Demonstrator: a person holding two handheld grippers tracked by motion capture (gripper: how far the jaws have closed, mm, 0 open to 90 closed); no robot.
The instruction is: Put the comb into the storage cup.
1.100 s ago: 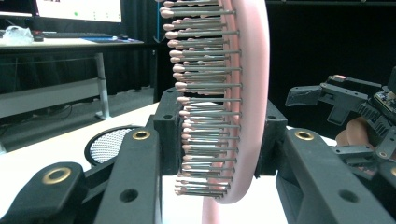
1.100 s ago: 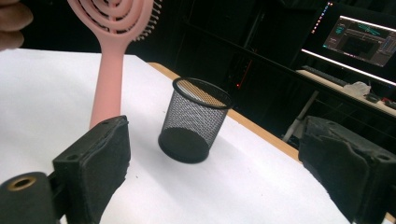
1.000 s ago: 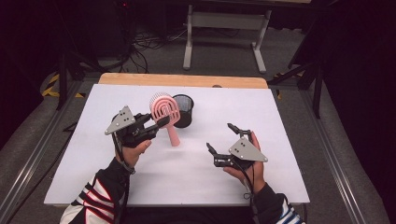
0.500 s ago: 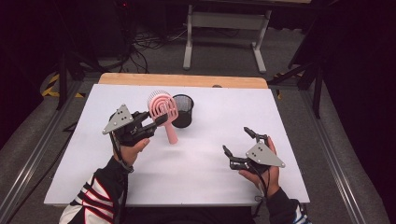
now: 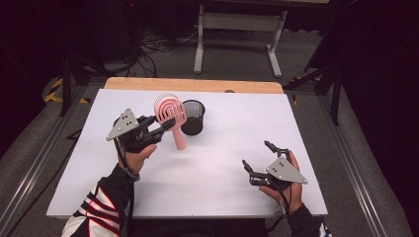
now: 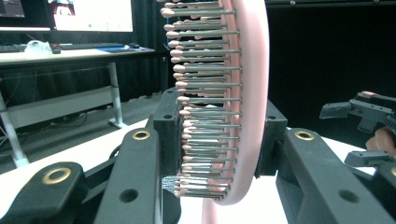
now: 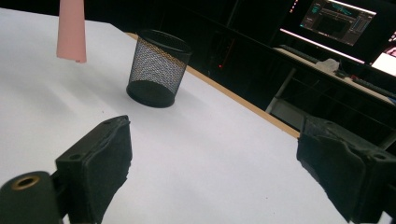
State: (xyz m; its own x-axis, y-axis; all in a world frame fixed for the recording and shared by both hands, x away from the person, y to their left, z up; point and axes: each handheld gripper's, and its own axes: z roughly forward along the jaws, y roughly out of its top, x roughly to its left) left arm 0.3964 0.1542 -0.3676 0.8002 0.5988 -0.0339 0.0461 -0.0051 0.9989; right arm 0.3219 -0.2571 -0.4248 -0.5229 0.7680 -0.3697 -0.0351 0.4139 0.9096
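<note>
A pink hairbrush (image 5: 168,109) hangs upright above the white table (image 5: 222,148), bristled head up and handle down. My left gripper (image 5: 165,126) is shut on the head, its pads pressing both sides of the hairbrush (image 6: 243,93). Just right of the brush a black mesh cup (image 5: 192,117) stands on the table. My right gripper (image 5: 256,154) rests low near the front right, open, nothing between its fingers. From the right gripper view the mesh cup (image 7: 156,70) stands ahead, and the brush handle's tip (image 7: 71,32) hangs at the upper left.
A wooden strip (image 5: 192,85) runs along the table's far edge. Beyond it are a grey stand (image 5: 237,34) and cables on the floor. Desks with lit monitors (image 7: 336,21) sit in the dark background.
My right gripper has moved right and toward the table's front edge, away from the brush and cup. The left gripper and the hairbrush have stayed in place.
</note>
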